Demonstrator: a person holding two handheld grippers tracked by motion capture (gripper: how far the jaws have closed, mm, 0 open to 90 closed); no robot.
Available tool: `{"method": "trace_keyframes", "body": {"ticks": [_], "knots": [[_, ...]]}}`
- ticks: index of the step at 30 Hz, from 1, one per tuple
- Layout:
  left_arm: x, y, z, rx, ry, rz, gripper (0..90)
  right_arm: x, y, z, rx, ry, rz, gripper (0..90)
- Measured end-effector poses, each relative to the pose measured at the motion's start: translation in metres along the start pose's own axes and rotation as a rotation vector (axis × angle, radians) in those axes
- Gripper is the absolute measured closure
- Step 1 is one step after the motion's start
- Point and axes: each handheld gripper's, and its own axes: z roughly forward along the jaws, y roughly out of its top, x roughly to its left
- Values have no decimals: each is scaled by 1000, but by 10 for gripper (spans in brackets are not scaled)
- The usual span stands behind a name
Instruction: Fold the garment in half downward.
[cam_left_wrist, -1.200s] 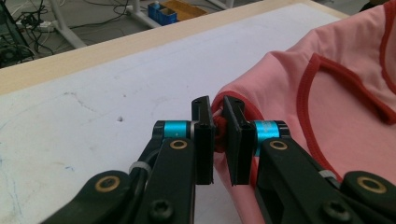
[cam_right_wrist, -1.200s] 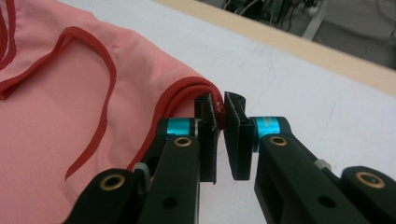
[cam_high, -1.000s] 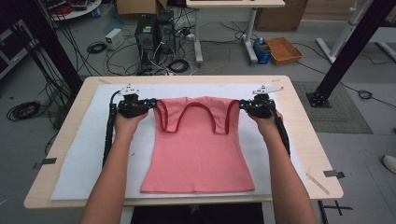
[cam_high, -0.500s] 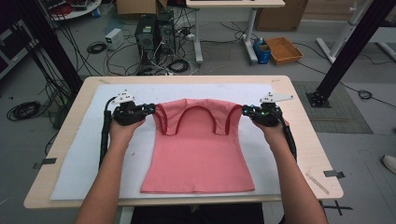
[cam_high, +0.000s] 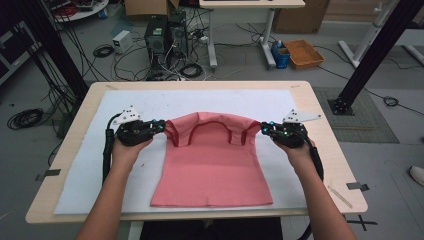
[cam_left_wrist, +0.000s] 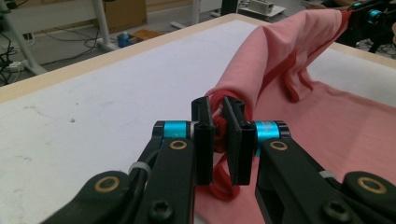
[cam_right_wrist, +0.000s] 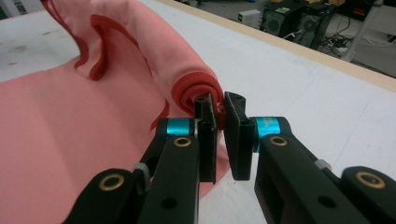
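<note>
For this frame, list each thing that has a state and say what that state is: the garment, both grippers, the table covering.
Pink sleeveless top with red trim: shoulder end lifted off the table, hem end lying flat.
Left gripper: shut on the top's left shoulder edge.
Right gripper: shut on the top's right shoulder edge, fabric bunched between its jaws.
White cloth table covering: spread flat, lightly marked.

Two bare forearms, without sleeves, are seen in the high view. Each hand carries a black gripper: the left gripper (cam_high: 161, 127) and the right gripper (cam_high: 265, 129). A grey three-cornered plate is mounted on top of each, and a black cable trails back from each. Blue rings, brass-coloured rivets and black screws are seen on the black fingers (cam_left_wrist: 204, 140).
</note>
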Motion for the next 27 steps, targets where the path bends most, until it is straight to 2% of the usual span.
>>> {"method": "trace_keyframes", "body": {"ticks": [3,11,13,16,18,23,27], "knots": [[-7,-6,-8,-11,-25,-19,824,8,-6,-8,5,8,-15,840],[-27,-31,-28,-14,-84,-14,824,28,-30,-28,10,52,-42,839],[-33,-37,-30,3,-95,-12,824,34,-36,-31,21,57,-54,839],[-42,-47,-33,39,-110,5,824,45,-47,-36,52,49,-104,839],[-46,-54,-37,46,-119,3,824,52,-55,-38,64,51,-124,839],[-52,-68,-42,65,-130,-17,824,64,-69,-43,73,65,-133,839],[-58,-75,-46,62,-152,-30,823,69,-75,-46,81,71,-144,839]]}}
